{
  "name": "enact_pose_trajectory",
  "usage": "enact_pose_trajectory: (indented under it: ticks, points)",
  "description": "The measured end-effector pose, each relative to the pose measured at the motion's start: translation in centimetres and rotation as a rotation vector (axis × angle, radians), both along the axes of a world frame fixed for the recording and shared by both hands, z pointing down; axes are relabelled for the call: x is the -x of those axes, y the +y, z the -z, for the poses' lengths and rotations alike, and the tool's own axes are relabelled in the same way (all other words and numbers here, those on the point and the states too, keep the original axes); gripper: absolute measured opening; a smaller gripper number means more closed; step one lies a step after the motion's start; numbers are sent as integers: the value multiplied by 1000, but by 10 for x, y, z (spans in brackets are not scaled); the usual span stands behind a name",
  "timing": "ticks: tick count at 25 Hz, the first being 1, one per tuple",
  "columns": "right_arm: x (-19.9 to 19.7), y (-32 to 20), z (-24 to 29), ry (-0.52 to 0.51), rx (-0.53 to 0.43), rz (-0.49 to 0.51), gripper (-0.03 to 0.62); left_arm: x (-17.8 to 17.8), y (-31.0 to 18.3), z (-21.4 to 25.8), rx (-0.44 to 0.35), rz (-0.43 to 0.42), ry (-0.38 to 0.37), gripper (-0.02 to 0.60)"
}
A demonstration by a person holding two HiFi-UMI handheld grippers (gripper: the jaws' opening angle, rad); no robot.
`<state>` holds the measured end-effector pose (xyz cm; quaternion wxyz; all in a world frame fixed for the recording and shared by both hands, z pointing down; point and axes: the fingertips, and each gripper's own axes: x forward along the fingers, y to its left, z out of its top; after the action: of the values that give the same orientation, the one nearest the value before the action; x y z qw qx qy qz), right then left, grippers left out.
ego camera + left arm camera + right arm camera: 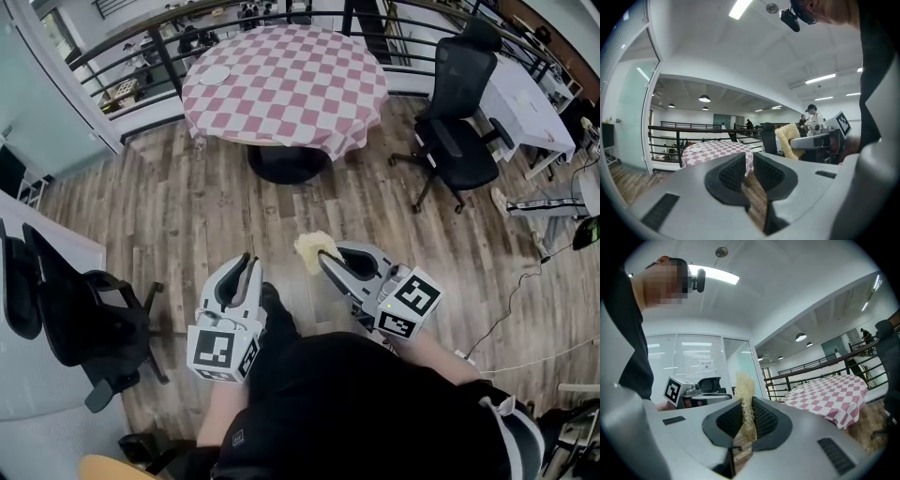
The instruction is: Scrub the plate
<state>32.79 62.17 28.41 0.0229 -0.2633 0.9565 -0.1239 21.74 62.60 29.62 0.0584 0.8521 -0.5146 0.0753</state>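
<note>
Right gripper clamped on sponge; left gripper jaws slightly apart, holding nothing. Open floor separates both from table; plate near its left edge.

Open-plan office on a mezzanine, wood-plank floor, black swivel office chairs left and right, white desk far right, round checked-cloth tabletop far centre, black railing behind it, glass partitions, ceiling strip lights.
</note>
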Motion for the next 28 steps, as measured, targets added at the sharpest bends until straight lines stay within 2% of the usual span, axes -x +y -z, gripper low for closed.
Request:
enact_pose_trajectory:
  ticks: [9, 15, 22, 28]
  points:
    - [102, -147, 5, 29, -1, 9, 41, 104, -136, 12, -18, 5, -11, 55]
    - [156, -229, 10, 3, 5, -6, 41, 173, -208, 7, 9, 35, -34, 55]
    - [199, -311, -19, 1, 82, 37, 41, 204, -295, -6, 46, 36, -27, 55]
    - [222, -415, -41, -18, 118, 51, 41, 227, -390, -24, 85, 44, -42, 55]
